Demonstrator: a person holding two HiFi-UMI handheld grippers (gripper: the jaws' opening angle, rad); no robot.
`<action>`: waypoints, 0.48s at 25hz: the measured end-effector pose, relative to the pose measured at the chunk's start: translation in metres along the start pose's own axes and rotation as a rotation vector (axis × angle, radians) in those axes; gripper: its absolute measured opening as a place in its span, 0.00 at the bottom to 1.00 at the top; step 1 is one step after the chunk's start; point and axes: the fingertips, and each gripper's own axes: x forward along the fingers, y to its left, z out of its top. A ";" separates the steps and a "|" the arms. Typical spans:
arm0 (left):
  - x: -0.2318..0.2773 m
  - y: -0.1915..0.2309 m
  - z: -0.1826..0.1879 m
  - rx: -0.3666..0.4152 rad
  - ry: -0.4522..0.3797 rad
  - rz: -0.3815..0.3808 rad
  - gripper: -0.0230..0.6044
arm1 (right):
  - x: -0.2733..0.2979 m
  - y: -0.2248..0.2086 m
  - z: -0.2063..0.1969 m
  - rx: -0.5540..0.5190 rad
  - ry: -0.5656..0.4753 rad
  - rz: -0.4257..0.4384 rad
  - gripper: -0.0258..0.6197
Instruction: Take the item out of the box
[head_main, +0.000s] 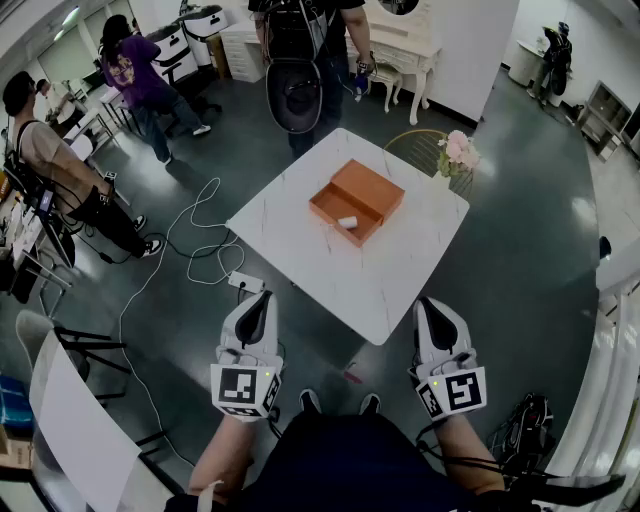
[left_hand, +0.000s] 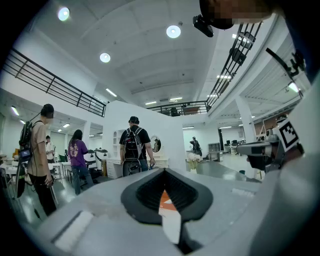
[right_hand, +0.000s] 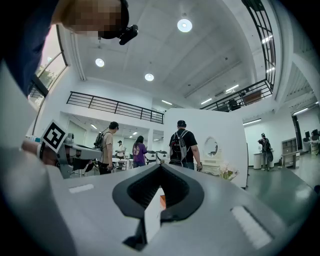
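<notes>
An open orange box (head_main: 358, 201) lies on the white marble table (head_main: 330, 275), its lid spread out beside it. A small white item (head_main: 347, 222) rests inside the box's near half. My left gripper (head_main: 258, 297) and right gripper (head_main: 431, 303) hang shut and empty close to my body, short of the table's near corner and well apart from the box. In the left gripper view the left gripper (left_hand: 164, 171) has its jaws together, and a sliver of the orange box (left_hand: 166, 199) shows beyond them. The right gripper (right_hand: 160, 168) looks the same, with the box (right_hand: 163, 201) far ahead.
A person with a backpack (head_main: 305, 60) stands just beyond the table's far corner. A chair holding pink flowers (head_main: 457, 150) sits at the table's right corner. White cables and a power strip (head_main: 245, 282) lie on the floor at the left. A black bag (head_main: 522, 420) lies at the lower right.
</notes>
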 end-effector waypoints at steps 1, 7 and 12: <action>-0.001 0.003 -0.002 -0.002 0.001 -0.002 0.04 | 0.001 0.004 -0.002 0.000 0.003 -0.001 0.04; -0.003 0.020 -0.009 -0.011 0.005 -0.014 0.04 | 0.010 0.017 -0.009 -0.005 0.029 -0.014 0.04; -0.009 0.044 -0.015 -0.016 0.007 -0.024 0.04 | 0.021 0.031 -0.010 0.010 0.041 -0.045 0.04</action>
